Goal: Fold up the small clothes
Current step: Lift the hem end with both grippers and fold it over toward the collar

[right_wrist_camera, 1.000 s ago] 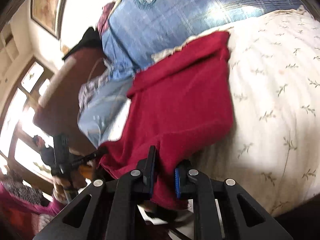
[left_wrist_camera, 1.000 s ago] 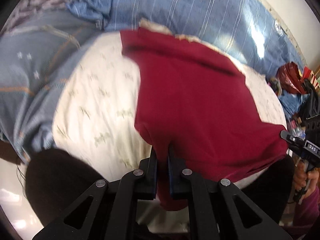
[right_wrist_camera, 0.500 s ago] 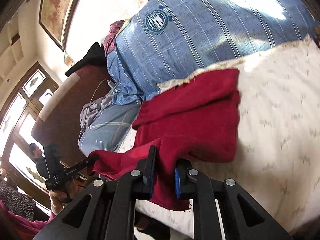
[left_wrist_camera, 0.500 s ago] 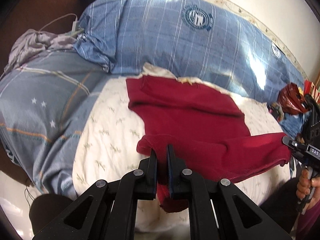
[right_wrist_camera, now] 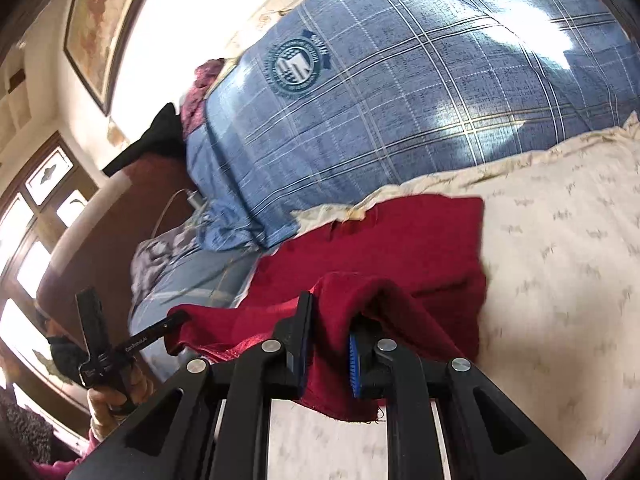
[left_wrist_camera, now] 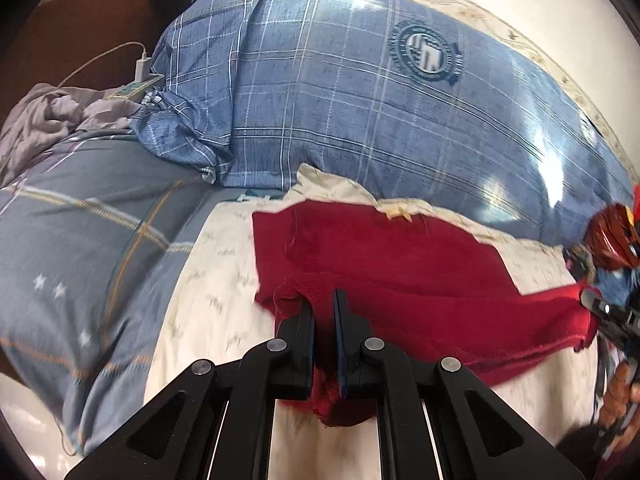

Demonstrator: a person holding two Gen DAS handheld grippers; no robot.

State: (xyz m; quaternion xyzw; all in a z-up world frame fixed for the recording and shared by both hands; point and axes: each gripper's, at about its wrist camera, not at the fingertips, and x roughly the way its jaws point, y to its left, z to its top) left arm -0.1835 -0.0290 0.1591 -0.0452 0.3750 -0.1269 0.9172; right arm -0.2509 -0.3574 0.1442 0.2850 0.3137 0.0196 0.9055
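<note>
- The left gripper [left_wrist_camera: 324,320] had its fingers clamped on one near corner of the red knit garment [left_wrist_camera: 384,264]
- The right gripper [right_wrist_camera: 330,332] pinched the other near corner, cloth bunched over its fingers
- The garment lay on a cream floral sheet [left_wrist_camera: 216,280], its far edge near the blue plaid pillow [left_wrist_camera: 340,100]

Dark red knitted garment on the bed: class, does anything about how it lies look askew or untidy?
Yes. The dark red knitted garment lies skewed on the cream floral sheet, its near edge bunched where the left tongs and right tongs pinch it.
</note>
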